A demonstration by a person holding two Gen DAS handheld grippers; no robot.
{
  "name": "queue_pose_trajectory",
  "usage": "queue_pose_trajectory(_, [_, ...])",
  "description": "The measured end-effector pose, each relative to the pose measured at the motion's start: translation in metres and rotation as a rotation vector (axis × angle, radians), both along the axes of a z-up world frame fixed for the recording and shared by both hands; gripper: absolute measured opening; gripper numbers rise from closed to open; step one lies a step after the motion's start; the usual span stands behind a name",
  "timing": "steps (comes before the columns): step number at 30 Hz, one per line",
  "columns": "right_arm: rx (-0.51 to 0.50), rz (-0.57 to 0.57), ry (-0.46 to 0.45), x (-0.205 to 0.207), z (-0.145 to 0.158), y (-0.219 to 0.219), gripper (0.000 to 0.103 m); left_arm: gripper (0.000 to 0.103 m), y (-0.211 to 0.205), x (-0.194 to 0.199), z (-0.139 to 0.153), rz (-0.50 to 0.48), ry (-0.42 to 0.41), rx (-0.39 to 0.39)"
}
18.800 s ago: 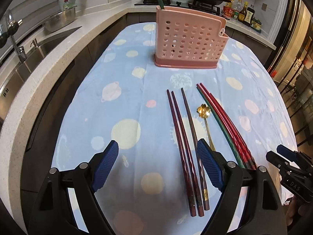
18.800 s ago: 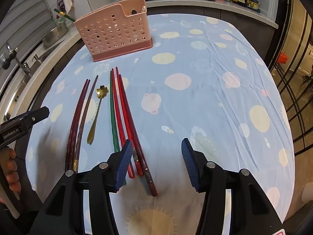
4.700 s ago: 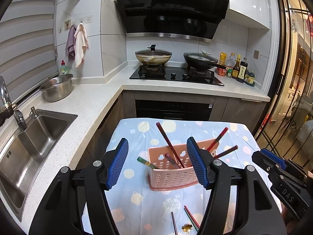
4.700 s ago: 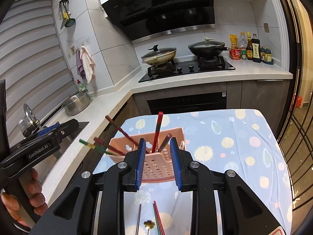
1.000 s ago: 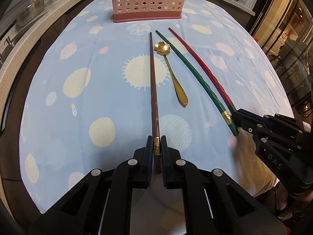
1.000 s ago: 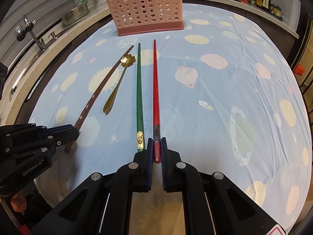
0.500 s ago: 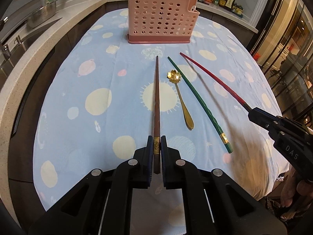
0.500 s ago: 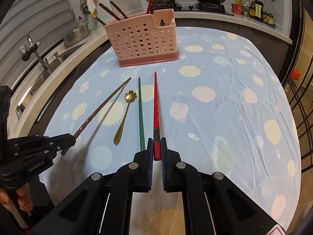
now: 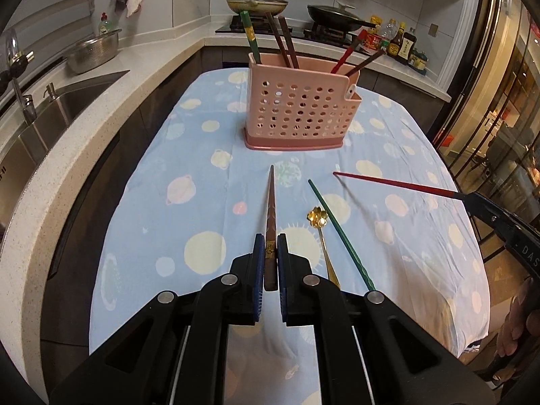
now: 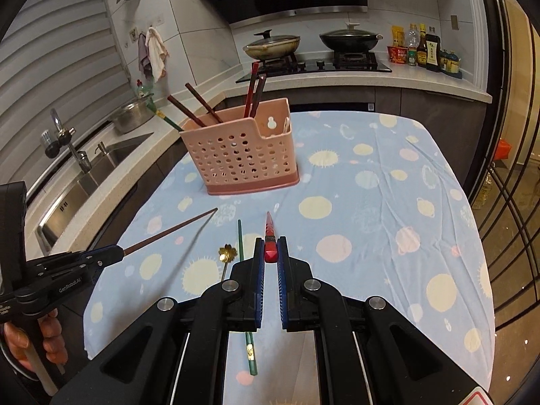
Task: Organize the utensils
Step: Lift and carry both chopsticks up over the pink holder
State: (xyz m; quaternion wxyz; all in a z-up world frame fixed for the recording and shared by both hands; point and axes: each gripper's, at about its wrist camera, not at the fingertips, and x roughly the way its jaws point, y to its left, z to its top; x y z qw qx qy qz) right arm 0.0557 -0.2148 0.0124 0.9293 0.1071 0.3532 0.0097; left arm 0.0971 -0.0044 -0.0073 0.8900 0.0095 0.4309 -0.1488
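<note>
My left gripper (image 9: 270, 253) is shut on a brown chopstick (image 9: 270, 209), held above the table and pointing at the pink utensil basket (image 9: 297, 114). My right gripper (image 10: 270, 253) is shut on a red chopstick (image 10: 269, 227), also lifted and pointing toward the basket (image 10: 243, 155). Each gripper shows in the other's view: the right with its red chopstick (image 9: 395, 184), the left with its brown chopstick (image 10: 172, 231). A green chopstick (image 9: 341, 233) and a gold flower spoon (image 9: 320, 233) lie on the blue tablecloth (image 9: 189, 209). Several chopsticks stand in the basket.
A counter with a sink (image 9: 50, 114) and a steel bowl (image 9: 94, 54) runs along the left. A stove with pans (image 10: 314, 47) and sauce bottles (image 10: 422, 50) is behind the table. Glass doors (image 9: 499, 101) are on the right.
Both grippers have risen and tilted up with their chopsticks, which now hang clear of the cloth. The basket is nearer the centre of both views.
</note>
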Motion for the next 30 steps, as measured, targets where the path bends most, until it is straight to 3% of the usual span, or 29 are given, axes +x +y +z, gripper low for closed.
queue_pose_trajectory(11, [0.007,-0.005,-0.108,0.019,0.038,-0.004,0.007,0.007,-0.001,0.025,0.041,0.016,-0.11,-0.024])
queue_pose_trajectory(24, [0.008,-0.021,-0.159,0.05,0.061,-0.013,0.007,0.007,-0.001,0.056,0.08,0.018,-0.191,-0.051])
queue_pose_trajectory(30, [0.017,-0.036,-0.229,0.065,0.091,-0.025,0.007,0.007,-0.001,0.073,0.111,0.002,-0.233,-0.094])
